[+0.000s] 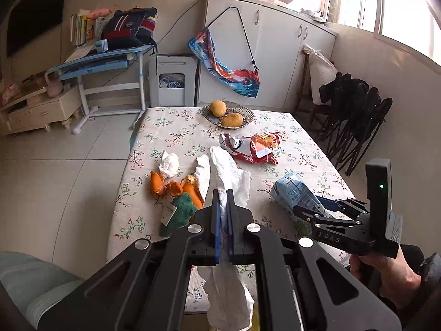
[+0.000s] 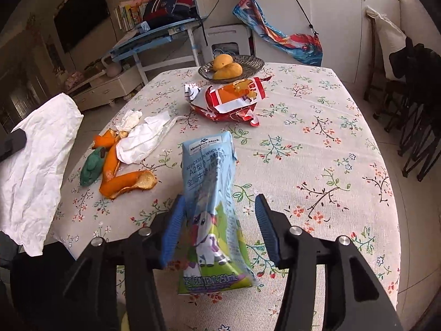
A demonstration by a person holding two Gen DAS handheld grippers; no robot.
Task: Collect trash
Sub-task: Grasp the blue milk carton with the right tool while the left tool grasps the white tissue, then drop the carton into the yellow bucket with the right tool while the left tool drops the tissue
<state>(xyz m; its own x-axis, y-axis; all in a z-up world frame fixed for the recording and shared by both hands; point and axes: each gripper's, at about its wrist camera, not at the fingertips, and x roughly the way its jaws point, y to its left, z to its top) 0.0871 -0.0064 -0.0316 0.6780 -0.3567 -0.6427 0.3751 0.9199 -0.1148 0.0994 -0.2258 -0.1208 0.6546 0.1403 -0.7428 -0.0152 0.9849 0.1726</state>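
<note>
My left gripper [image 1: 223, 201] is shut on a long white tissue [image 1: 228, 171], which sticks up past the fingertips and hangs down below the jaws. In the right wrist view that tissue [image 2: 35, 165] fills the left edge. My right gripper [image 2: 219, 198] stands open around a light blue milk carton [image 2: 212, 193]. The left pad [image 2: 173, 229] is against the carton and the right pad [image 2: 266, 229] is clear of it. From the left wrist view the right gripper [image 1: 307, 205] sits at the carton [image 1: 295, 193] by the table's near right corner.
On the floral tablecloth [image 2: 330, 138] lie orange peels [image 2: 121, 176], another white tissue [image 2: 140, 140], a crumpled tissue [image 1: 168, 164], a green knitted piece [image 1: 179, 215] and a red snack wrapper [image 2: 228, 99]. A dish [image 2: 253, 63] with mangoes stands at the far edge. Black folded chairs [image 1: 358, 115] lean at the right.
</note>
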